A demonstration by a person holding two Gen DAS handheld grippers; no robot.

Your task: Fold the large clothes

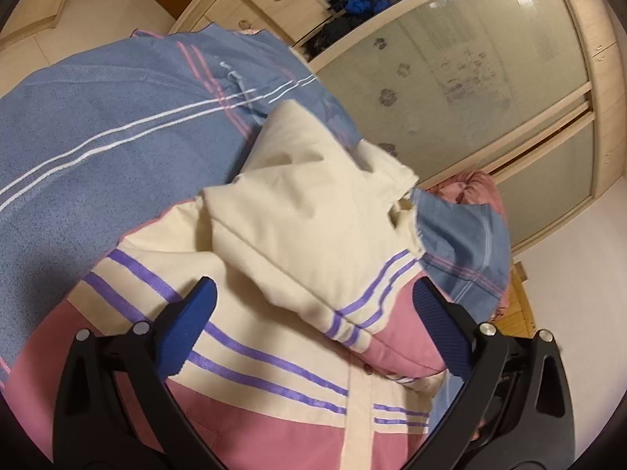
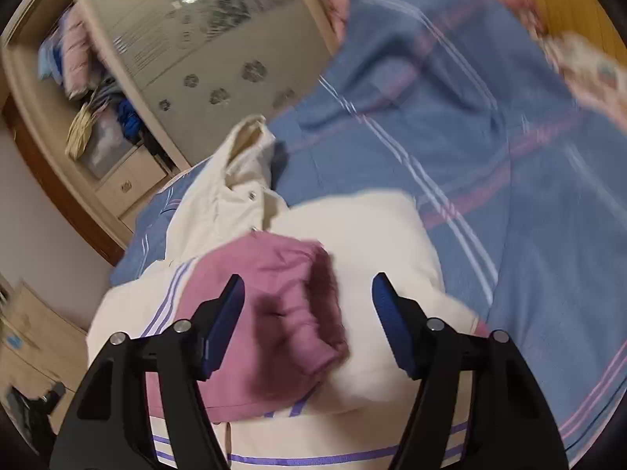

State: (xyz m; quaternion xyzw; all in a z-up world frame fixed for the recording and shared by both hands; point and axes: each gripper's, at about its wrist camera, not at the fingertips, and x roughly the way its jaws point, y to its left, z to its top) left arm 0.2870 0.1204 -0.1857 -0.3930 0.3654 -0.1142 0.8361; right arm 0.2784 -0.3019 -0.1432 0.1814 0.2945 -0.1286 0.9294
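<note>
A large cream and pink jacket (image 1: pixel 305 203) with purple stripes lies partly folded on a blue striped bed cover (image 1: pixel 98 117). One cream sleeve is laid across its body. My left gripper (image 1: pixel 313 286) hovers over the jacket's striped middle, open, with nothing pinched between its blue pads. In the right wrist view the jacket (image 2: pixel 372 235) shows its collar and snaps at the far end, and a pink sleeve (image 2: pixel 282 274) lies folded over the cream chest. My right gripper (image 2: pixel 308 279) hangs open above that pink sleeve, its pads apart on either side without touching it.
A wardrobe with frosted sliding doors (image 1: pixel 470 78) stands past the bed (image 2: pixel 470 137), with an open shelf of stuffed clothes (image 2: pixel 90 78) beside them. A pink pillow (image 1: pixel 478 184) lies at the bed's far end. A cardboard box (image 2: pixel 35 337) sits on the floor at the left.
</note>
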